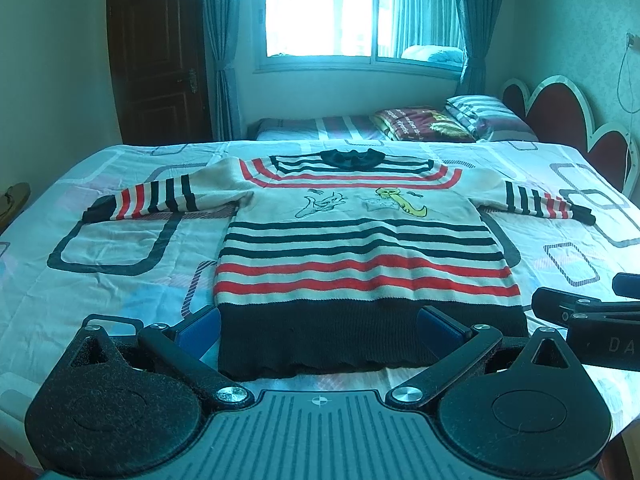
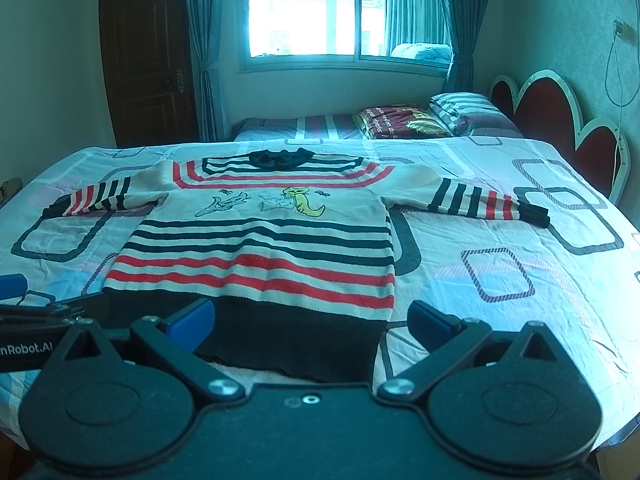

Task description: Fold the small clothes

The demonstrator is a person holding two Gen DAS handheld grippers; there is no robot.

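Note:
A small cream sweater (image 1: 360, 240) (image 2: 260, 248) with black and red stripes, a black hem and a black collar lies flat on the bed, sleeves spread to both sides. My left gripper (image 1: 318, 330) is open just in front of the black hem, its blue pads (image 1: 198, 330) wide apart around the hem's width. My right gripper (image 2: 310, 320) is open too, low over the hem's right corner. Each gripper shows at the edge of the other's view: the right one (image 1: 580, 312), the left one (image 2: 44, 308). Nothing is held.
The bed sheet (image 1: 100, 280) has a pattern of rounded rectangles. A red scalloped headboard (image 1: 568, 120) stands at the right. Pillows (image 1: 480, 114) and a folded blanket (image 1: 420, 124) lie on a second bed (image 1: 320, 128) under the window. A dark door (image 1: 160, 60) is at the back left.

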